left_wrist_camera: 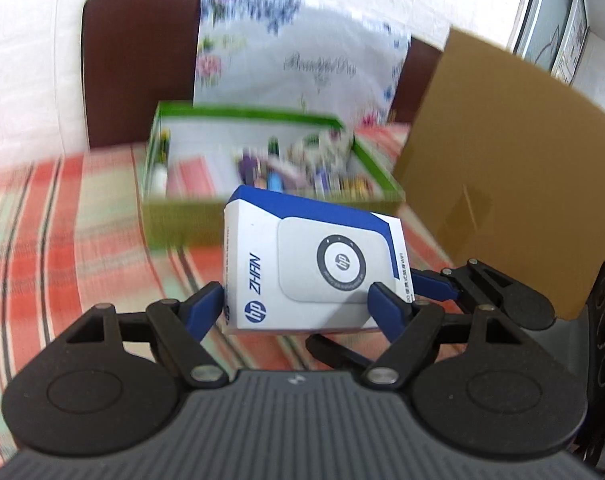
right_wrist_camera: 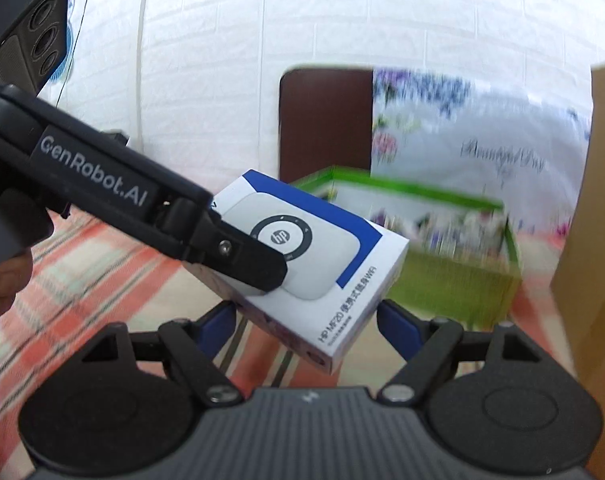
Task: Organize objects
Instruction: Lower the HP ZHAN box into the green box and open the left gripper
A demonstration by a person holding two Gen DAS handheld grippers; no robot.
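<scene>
While the left tool (left_wrist_camera: pixel 296 306) is clenching the HP box (left_wrist_camera: pixel 314 260) above the checked surface (left_wrist_camera: pixel 62 208), the right tool (right_wrist_camera: pixel 306 326) is hanging released beneath it.

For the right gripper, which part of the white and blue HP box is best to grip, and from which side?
Probably the free lower corner of the HP box, across its thin side faces, coming from below. The left gripper holds the near end, and the right gripper stands open around that corner.

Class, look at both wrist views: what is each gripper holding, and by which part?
The left gripper clamps the white-and-blue HP cardboard box by its two long side edges at the near end. The right gripper is open beneath it, holding nothing.
</scene>
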